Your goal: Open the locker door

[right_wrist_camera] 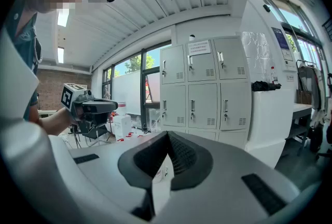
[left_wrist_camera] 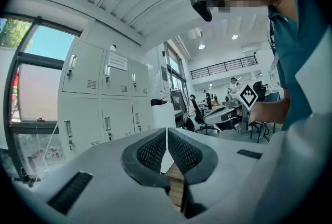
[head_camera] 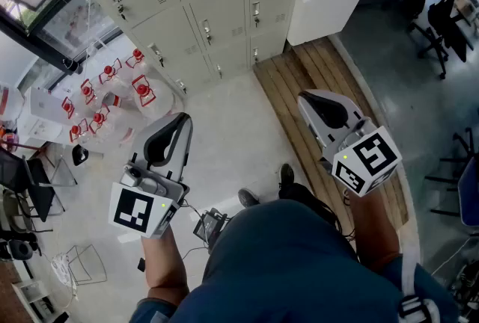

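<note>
Facing: lockers ahead, doors closed, well apart from both grippers.
Left gripper: fingers clenched, nothing between them.
Right gripper: fingers clenched, nothing between them.

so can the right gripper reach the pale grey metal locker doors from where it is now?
Probably not yet. The right gripper points at the pale grey metal locker doors with nothing between, but a stretch of pale floor separates them, so a step forward looks needed. Its jaws are shut.
</note>
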The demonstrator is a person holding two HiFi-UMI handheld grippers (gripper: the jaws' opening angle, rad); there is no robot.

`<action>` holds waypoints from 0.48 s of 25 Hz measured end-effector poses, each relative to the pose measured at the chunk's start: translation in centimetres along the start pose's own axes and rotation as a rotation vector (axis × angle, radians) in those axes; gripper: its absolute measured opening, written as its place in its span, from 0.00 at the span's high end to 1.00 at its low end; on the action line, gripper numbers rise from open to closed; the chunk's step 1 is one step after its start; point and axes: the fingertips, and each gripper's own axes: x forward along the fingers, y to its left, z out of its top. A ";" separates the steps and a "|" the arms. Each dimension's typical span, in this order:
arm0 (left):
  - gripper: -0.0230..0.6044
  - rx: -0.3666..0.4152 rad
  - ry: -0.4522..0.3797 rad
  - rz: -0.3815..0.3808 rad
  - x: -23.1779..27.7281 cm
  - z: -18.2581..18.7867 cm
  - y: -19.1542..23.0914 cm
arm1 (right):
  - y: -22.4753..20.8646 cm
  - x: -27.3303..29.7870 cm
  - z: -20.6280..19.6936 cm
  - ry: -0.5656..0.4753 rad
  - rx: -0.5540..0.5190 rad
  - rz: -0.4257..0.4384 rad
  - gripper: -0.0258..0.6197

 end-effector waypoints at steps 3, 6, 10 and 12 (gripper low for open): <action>0.92 0.000 -0.003 -0.001 -0.2 0.1 0.2 | 0.2 0.1 0.1 0.001 0.003 0.000 0.91; 0.92 -0.003 -0.001 -0.005 0.0 -0.1 0.4 | 0.1 0.3 0.0 0.005 0.004 -0.003 0.91; 0.92 -0.009 0.002 -0.011 0.1 -0.5 0.7 | 0.1 0.5 -0.2 0.013 0.004 -0.007 0.91; 0.92 -0.014 0.003 -0.014 0.2 -0.7 0.9 | 0.0 0.7 -0.2 0.017 0.005 -0.009 0.91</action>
